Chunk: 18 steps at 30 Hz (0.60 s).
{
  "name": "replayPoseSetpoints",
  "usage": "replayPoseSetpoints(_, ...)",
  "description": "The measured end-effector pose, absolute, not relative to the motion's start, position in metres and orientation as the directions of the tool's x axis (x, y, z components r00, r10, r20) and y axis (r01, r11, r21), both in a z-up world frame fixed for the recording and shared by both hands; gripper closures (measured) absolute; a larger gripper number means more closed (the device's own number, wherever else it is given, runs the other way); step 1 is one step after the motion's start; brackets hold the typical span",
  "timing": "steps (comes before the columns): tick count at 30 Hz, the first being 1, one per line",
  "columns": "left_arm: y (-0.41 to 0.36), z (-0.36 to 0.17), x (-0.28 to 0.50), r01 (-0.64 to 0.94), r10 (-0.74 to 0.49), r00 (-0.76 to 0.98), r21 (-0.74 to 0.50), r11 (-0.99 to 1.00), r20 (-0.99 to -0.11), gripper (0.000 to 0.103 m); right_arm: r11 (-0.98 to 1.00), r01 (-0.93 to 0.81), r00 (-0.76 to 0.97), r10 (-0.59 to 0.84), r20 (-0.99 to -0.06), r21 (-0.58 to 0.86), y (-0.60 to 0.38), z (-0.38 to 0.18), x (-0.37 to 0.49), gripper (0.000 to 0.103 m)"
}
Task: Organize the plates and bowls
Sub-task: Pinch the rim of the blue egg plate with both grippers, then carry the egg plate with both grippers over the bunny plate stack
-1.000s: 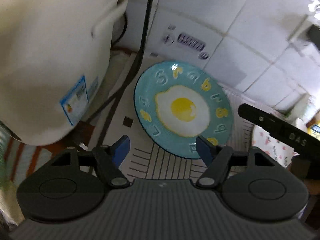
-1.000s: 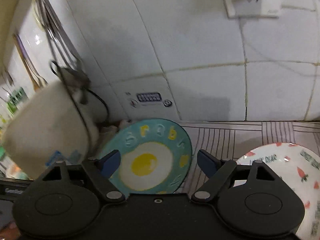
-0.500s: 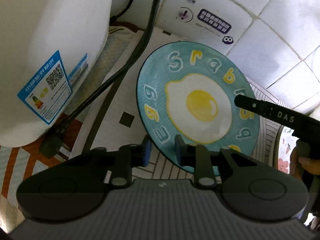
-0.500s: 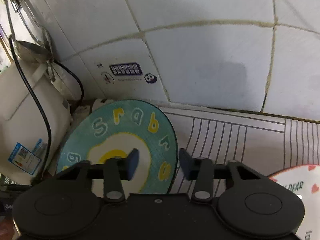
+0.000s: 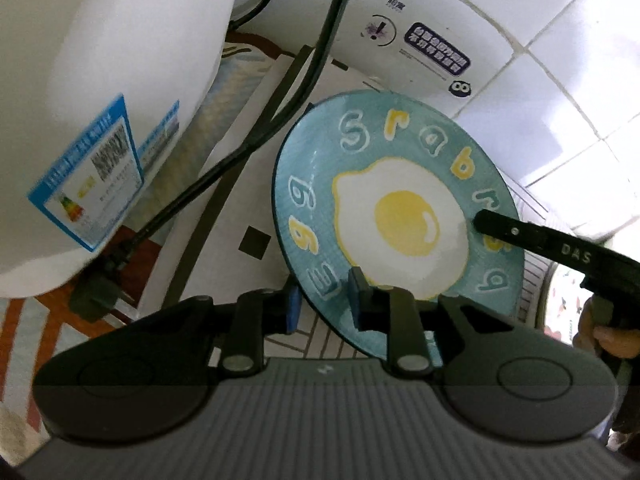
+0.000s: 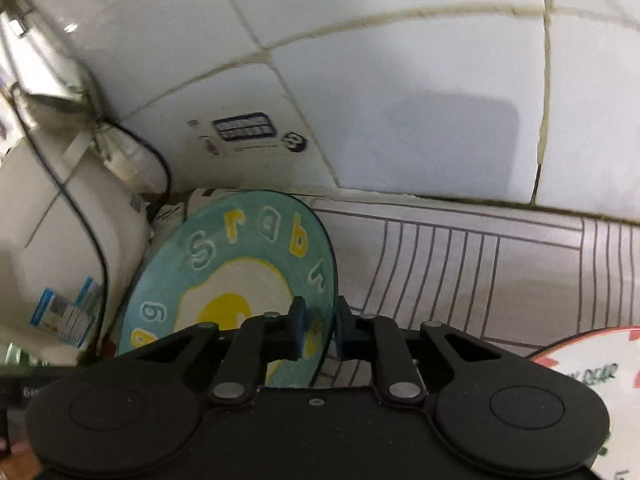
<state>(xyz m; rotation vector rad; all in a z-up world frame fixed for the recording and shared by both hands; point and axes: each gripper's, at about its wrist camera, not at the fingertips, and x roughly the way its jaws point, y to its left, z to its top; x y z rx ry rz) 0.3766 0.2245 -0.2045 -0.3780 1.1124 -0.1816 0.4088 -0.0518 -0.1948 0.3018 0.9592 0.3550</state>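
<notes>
Plate [image 5: 400, 208] right of cooker [image 5: 104, 100]

The blue plate [image 5: 400, 216] with a fried egg and painted letters stands tilted on edge near the counter's back-left corner, while a white strawberry-print plate [image 6: 592, 376] lies flat at its right.

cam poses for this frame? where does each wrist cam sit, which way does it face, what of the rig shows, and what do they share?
Left wrist: on the left gripper, angled down at the blue egg plate beside the white appliance; its fingers clamp the rim; the right gripper's finger enters.
Right wrist: on the right gripper, facing the tiled wall; its fingers clamp the rim.
Shared: plate, appliance, wall sticker.
</notes>
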Motion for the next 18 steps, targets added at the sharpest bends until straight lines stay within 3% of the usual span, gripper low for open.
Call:
replayPoseSetpoints(11,0.225,-0.151,0.357,0.112,-0.390,0.407,-0.379,0.919,-0.826,0.079,0.904,-0.131,0.600,0.399,-0.694,0.407,-0.061,-0.138,0.346,0.086)
replayPoseSetpoints(18,0.196,-0.107,0.344,0.259,-0.443,0.387,-0.366,0.894,-0.809,0.079,0.926,-0.047,0.693,0.300,-0.655,0.375,-0.084,-0.095,0.287,0.085)
